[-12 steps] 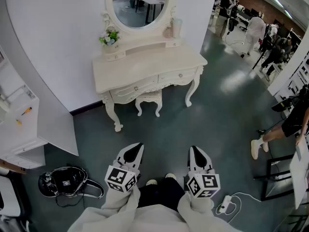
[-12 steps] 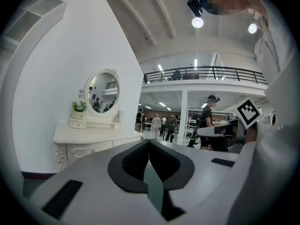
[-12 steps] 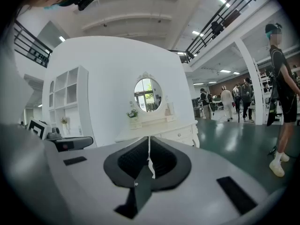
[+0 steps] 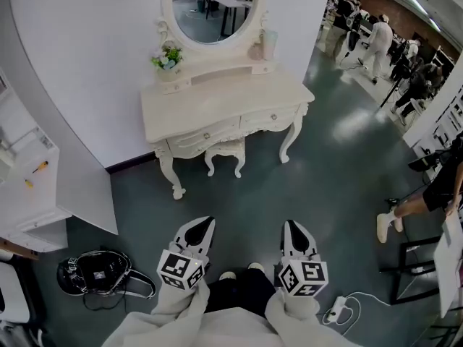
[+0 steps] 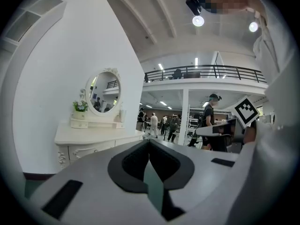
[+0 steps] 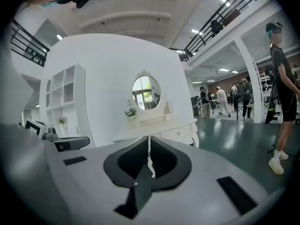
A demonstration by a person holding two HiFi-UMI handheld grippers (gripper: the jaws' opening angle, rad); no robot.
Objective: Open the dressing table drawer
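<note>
A cream dressing table with an oval mirror stands against the white wall, well ahead of me. Its two front drawers, left and right, are closed, each with a small knob. A matching stool is tucked underneath. My left gripper and right gripper hang side by side low in the head view, far from the table, both shut with nothing in them. The left gripper view shows the table past the closed tips. The right gripper view shows it beyond the closed tips.
A flower pot and a cup sit on the table's upper shelf. A black bag lies on the floor at left beside a white shelf unit. A power strip, a black stand and a person are at right.
The dressing table sits very slightly lower and further right in the head view. Both grippers keep the same place and stay shut.
</note>
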